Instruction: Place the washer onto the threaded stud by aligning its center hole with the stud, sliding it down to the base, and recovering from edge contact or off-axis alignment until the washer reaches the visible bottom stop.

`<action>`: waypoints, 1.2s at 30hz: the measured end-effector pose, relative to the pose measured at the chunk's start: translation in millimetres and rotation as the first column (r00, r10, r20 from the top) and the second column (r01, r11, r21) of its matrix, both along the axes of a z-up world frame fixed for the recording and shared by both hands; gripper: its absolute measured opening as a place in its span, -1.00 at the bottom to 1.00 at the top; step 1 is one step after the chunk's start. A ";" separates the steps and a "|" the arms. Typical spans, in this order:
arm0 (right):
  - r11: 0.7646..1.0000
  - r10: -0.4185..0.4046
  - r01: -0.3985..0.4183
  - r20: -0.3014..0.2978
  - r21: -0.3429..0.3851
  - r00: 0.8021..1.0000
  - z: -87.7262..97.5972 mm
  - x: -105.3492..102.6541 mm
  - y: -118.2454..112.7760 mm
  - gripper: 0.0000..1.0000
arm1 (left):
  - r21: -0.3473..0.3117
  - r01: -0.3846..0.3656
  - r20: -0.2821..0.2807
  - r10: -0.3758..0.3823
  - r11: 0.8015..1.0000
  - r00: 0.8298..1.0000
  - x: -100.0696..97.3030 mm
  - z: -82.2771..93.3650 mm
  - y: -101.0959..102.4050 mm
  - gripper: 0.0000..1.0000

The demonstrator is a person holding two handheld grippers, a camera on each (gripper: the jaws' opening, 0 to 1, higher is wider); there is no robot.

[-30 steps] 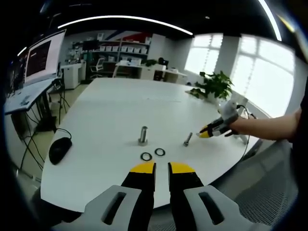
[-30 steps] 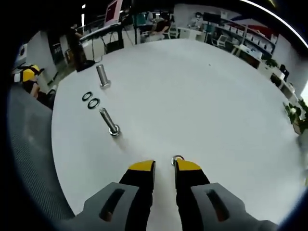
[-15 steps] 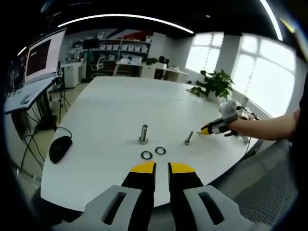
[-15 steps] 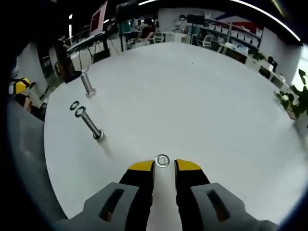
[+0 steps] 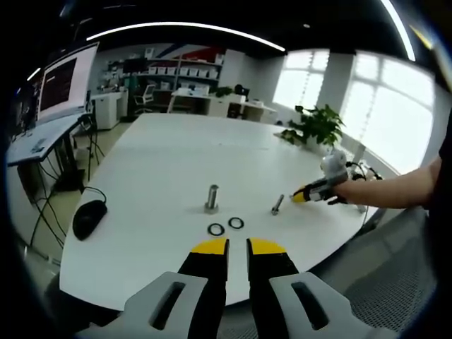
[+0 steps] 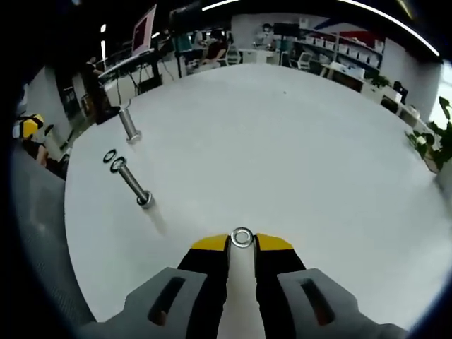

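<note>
- The right hand-held gripper [image 6: 242, 244], with yellow-tipped black jaws, is clamped on a small silver metal washer [image 6: 242, 237], which sits between the two tips just above the white table [image 6: 296, 141].
- In the right gripper view, the upright silver threaded stud [image 6: 129, 124] stands well off to the left, near the table's curved left edge.
- Two dark ring washers [image 6: 113, 158] lie flat beside the stud, and a loose silver bolt [image 6: 133, 183] lies on its side, its shank end at the rings.
- Ahead of the right jaws lies a wide stretch of bare tabletop.
- The left hand-held gripper [image 5: 237, 246] hovers near the table's near edge, jaws a narrow gap apart, holding nothing.
- A black computer mouse [image 5: 88, 218] rests by the left edge.
</note>
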State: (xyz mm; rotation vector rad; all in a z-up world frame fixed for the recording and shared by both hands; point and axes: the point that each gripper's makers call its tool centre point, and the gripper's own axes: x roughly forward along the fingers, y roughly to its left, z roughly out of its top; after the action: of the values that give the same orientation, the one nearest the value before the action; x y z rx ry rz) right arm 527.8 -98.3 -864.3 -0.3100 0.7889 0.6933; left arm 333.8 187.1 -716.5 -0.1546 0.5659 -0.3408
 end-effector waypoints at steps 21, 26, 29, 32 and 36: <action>0.994 -0.008 0.003 0.040 0.111 0.999 39.3 1.0 20.2 -0.70 | -0.002 0.004 0.007 -0.004 1.000 1.000 -1.3 -0.5 1.2 -0.85; 0.989 0.015 -0.023 0.058 0.147 0.998 53.3 -1.6 33.0 -0.70 | -0.003 0.002 0.010 -0.002 1.000 1.000 -1.3 -0.5 2.4 -0.85; 0.984 0.043 -0.054 0.069 0.171 0.997 61.9 -5.3 43.7 -0.70 | -0.002 0.003 0.007 -0.003 1.000 1.000 -1.9 -1.2 2.8 -0.85; 0.977 0.061 -0.076 0.085 0.197 0.995 70.7 -7.3 51.4 -0.70 | 0.001 0.006 0.003 -0.006 1.000 1.000 -2.4 -2.2 2.8 -0.85; 0.970 0.081 -0.099 0.090 0.224 0.993 78.6 -9.9 59.1 -0.70 | 0.003 0.007 0.000 -0.007 1.000 1.000 -2.6 -3.0 3.2 -0.85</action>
State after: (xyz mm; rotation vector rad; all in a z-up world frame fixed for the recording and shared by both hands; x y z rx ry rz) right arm 518.0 -39.1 -785.7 -0.1641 0.6147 0.8440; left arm 331.3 190.3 -719.5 -0.1498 0.5675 -0.3472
